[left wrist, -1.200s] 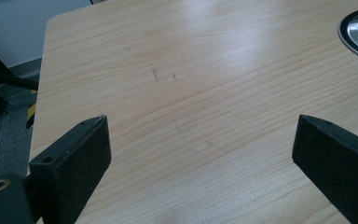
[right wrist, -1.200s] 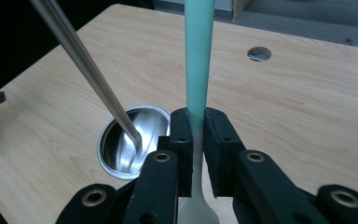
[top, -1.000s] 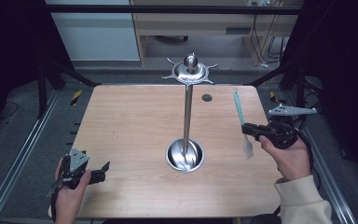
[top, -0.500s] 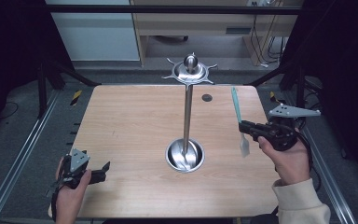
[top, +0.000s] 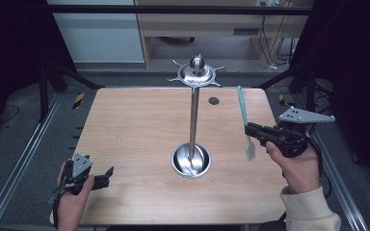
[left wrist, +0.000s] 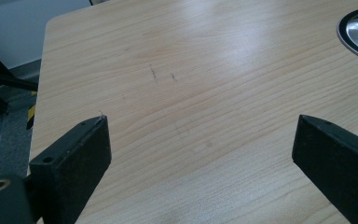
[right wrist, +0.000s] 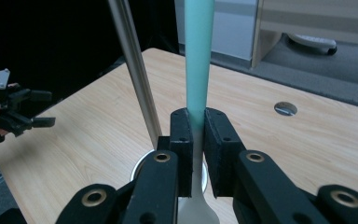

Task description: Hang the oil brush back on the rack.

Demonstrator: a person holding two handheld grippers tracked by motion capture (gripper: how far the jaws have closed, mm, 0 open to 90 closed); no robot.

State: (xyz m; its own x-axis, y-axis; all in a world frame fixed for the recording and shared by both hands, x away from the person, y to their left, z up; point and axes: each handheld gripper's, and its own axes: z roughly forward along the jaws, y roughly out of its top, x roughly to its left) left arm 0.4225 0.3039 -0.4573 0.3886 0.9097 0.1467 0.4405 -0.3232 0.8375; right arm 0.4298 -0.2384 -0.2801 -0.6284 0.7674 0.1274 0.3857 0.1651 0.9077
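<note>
We see a spatula (top: 244,120) with a teal handle and a pale blade clamped between the jaws of the right gripper (top: 251,131), held upright above the wooden table (top: 135,130), handle up and blade down. In the right gripper view the jaws pinch the spatula (right wrist: 198,70) where the teal handle meets the pale part.

Taking the metal stand (top: 193,115) as our landmark: the spatula hangs to its right, well apart from the pole. The stand's round base sits near the middle of the table, and its top carries a disc with short prongs and a knob. In the right gripper view the pole (right wrist: 135,70) rises just left of the spatula, between it and the far hand.

Behind the stand, a small dark hole (top: 214,101) marks the tabletop.

Left of the stand and nearer us, the left gripper (top: 107,174) rests at the table's edge, its jaws spread wide over bare wood with nothing between them.
</note>
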